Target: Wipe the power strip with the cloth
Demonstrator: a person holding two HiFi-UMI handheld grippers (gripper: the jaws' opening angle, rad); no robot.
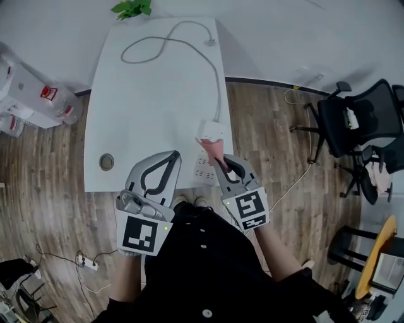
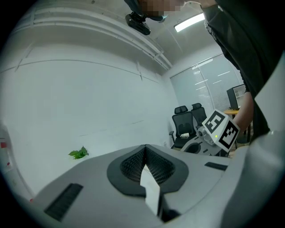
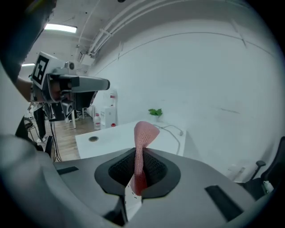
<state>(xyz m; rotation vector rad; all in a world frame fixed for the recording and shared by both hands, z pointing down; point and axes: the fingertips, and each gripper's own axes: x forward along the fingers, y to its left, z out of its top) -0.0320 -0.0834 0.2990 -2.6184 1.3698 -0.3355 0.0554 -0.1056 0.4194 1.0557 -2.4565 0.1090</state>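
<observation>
A white power strip (image 1: pixel 204 169) lies at the near right edge of the white table (image 1: pixel 151 94). Its grey cord (image 1: pixel 189 47) loops to the far end. My right gripper (image 1: pixel 222 165) hovers just over the strip, shut on a pink cloth (image 1: pixel 213 149) that sticks up from its jaws. In the right gripper view the cloth (image 3: pixel 143 138) stands clamped between the shut jaws of that gripper (image 3: pixel 141 153), with the table (image 3: pixel 111 138) beyond. My left gripper (image 1: pixel 165 165) is held at the table's near edge, left of the strip. It (image 2: pixel 145 149) is shut with nothing in it and points at the wall.
A round metal grommet (image 1: pixel 106 162) sits in the table's near left corner. A small green plant (image 1: pixel 132 7) stands at the far end. Water bottles (image 1: pixel 53 94) are on the floor at the left, black office chairs (image 1: pixel 356 120) at the right, and another power strip (image 1: pixel 85 262) lies on the floor.
</observation>
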